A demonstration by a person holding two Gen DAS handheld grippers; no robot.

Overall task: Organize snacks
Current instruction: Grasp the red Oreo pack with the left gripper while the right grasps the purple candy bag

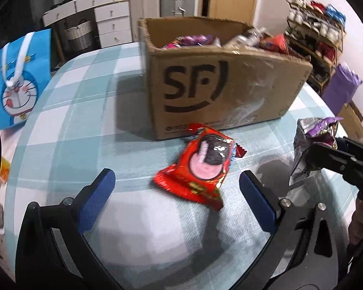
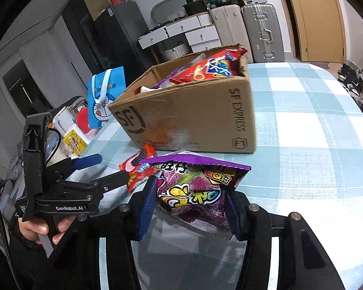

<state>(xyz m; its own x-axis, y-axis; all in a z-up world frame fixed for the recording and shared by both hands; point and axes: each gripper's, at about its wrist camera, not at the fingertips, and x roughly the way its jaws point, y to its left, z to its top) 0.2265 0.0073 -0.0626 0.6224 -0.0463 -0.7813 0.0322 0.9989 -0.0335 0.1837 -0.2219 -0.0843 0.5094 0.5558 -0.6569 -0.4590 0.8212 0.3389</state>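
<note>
A glossy red cookie packet (image 1: 198,166) lies flat on the checked tablecloth (image 1: 84,111), just before the snack-filled cardboard box (image 1: 220,84). The left gripper (image 1: 176,188) hangs spread wide around it, untouching; the right gripper (image 2: 191,205) clamps a crinkled purple candy bag (image 2: 193,186).

Left gripper (image 1: 176,188) agape, right gripper (image 2: 190,205) clamped.
</note>
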